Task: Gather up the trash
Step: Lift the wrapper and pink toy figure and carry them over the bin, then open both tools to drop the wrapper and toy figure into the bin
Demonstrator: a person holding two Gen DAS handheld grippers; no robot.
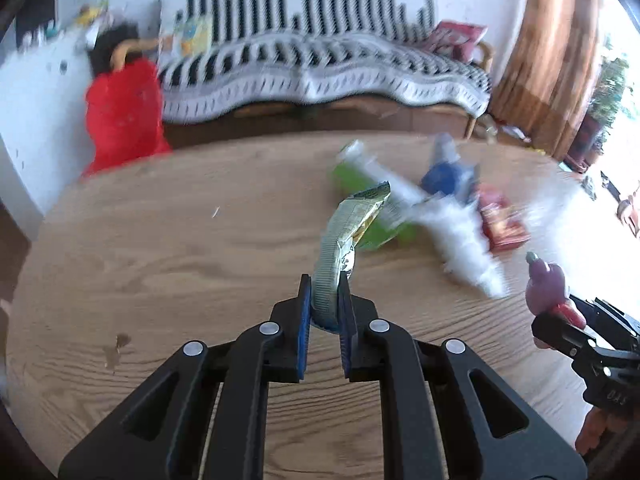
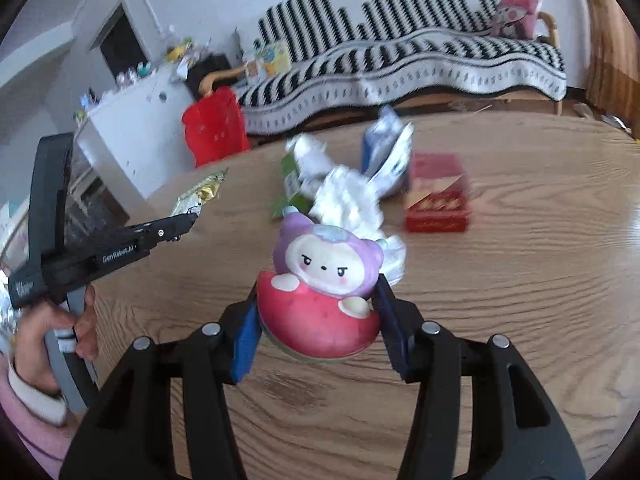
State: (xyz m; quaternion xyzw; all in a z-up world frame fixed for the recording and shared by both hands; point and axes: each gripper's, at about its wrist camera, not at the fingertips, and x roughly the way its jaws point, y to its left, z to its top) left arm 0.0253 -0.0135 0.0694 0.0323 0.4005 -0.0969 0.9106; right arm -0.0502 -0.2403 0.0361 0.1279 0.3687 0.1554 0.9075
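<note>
My left gripper point(image 1: 324, 300) is shut on a crinkled green-and-gold foil wrapper point(image 1: 352, 224), held up above the wooden table point(image 1: 160, 248). From the right wrist view the same wrapper point(image 2: 198, 194) sticks out of the left gripper point(image 2: 188, 220), which a hand holds at the left. My right gripper point(image 2: 316, 312) is shut on a toy figure point(image 2: 324, 280) with a purple hood and a round red base; the toy point(image 1: 546, 286) shows at the right edge of the left wrist view. On the table lie crumpled white tissue point(image 2: 348, 196), a green pack point(image 2: 290, 184), a blue-and-white pack point(image 2: 386, 148) and a red box point(image 2: 436, 196).
A sofa with a black-and-white striped throw point(image 2: 400, 60) stands behind the table. A red bag point(image 2: 214, 128) hangs beside a white cabinet point(image 2: 132, 128) at the left. A brown curtain point(image 1: 556, 48) hangs at the right. A small dark stain point(image 1: 120, 342) marks the table near the left gripper.
</note>
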